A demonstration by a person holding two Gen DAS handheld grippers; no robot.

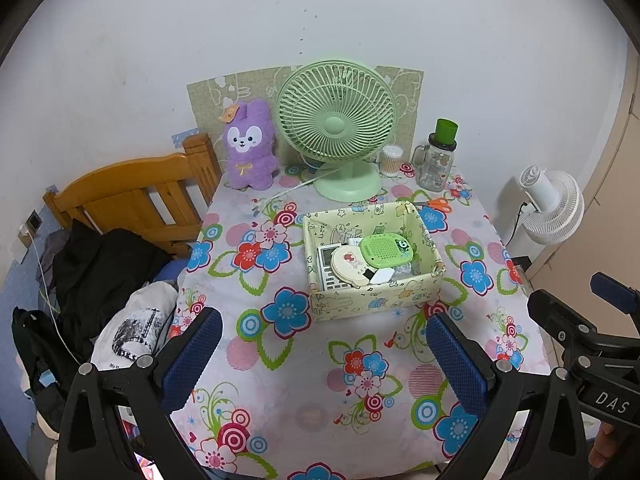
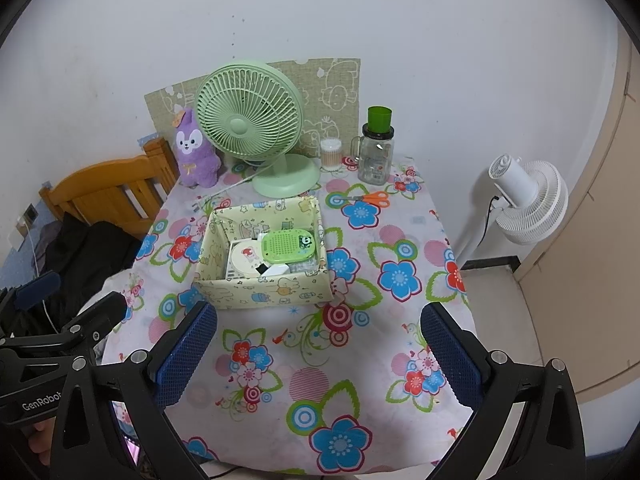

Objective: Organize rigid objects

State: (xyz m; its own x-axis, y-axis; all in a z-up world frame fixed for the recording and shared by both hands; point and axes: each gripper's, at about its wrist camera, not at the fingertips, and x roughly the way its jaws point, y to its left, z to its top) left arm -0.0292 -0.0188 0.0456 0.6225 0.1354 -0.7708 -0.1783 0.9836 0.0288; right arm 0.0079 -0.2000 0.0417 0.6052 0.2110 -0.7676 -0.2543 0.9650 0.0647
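Left wrist view: the right gripper [image 1: 576, 308] shows at the frame's right edge w/ "DAS" in white on its black body; right wrist view shows the left gripper [image 2: 72, 300] at the left edge marked "GenRobot". No other writing is legible. The fabric box [image 1: 374, 300], pale yellow w/ cartoon print, sits on the table [image 1: 280, 380], near the middle, on a floral cloth. Inside it, piled together: a green rounded device [image 1: 386, 249] w/ a dotted grille & panda sticker on top, a cream round item [image 1: 350, 266] w/ a red motif, a white remote [image 1: 330, 270] w/ screen & keys partly under them, and a small white piece [image 1: 382, 276] at the front. Behind the box stands a green desk fan [image 1: 336, 124]; a purple plush bunny [image 1: 248, 146] sits left of it, and a cotton swab jar [image 1: 390, 160] & a glass mug jar [image 1: 436, 160] w/ a green cap stand right of it. Orange-handled scissors [image 2: 370, 198] lie on the cloth, just beyond the box's far right corner. Both grippers hover over the table's near edge, jaws spread wide, blue pads [image 1: 192, 356] holding nothing, well short of the box.
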